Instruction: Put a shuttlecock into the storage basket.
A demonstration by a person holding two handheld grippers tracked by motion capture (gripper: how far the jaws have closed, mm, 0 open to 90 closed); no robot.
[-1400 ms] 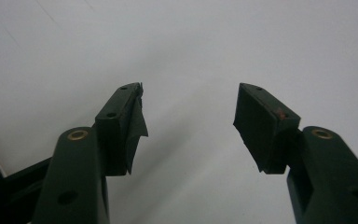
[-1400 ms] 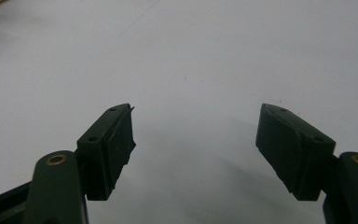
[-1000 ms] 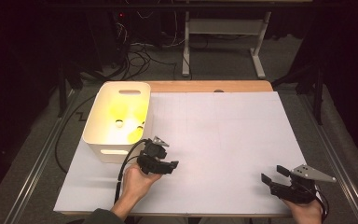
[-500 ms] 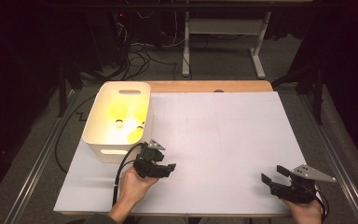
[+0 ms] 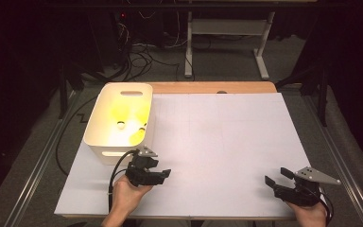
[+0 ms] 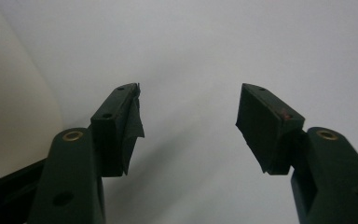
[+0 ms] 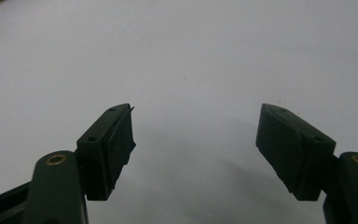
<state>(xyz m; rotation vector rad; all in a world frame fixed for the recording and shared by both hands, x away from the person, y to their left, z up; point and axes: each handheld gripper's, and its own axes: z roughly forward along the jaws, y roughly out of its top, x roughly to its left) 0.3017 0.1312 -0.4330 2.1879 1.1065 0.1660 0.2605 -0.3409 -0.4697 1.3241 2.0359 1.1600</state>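
Glossy plastic tub (image 5: 105,142), matt white tabletop (image 5: 217,142)

White sheet (image 5: 227,142) covering the table, plain and unpatterned; a strip of pale wood (image 5: 212,87) shows along its far edge. Bin (image 5: 105,150): cream-white walls, its inside glowing yellow, with yellow items (image 5: 123,113) and two small dark spots on them. Left gripper (image 5: 163,174) and right gripper (image 5: 270,180): black bodies, each topped by a grey plate. In the left gripper view the pads (image 6: 256,121) are matt black, with brass-coloured rivets at the joints and a small reddish mark on one jaw's edge. Cable (image 5: 116,175): black. Floor (image 5: 38,142): dark grey, crossed by black wires; the frame (image 5: 227,28) beyond the table is white.
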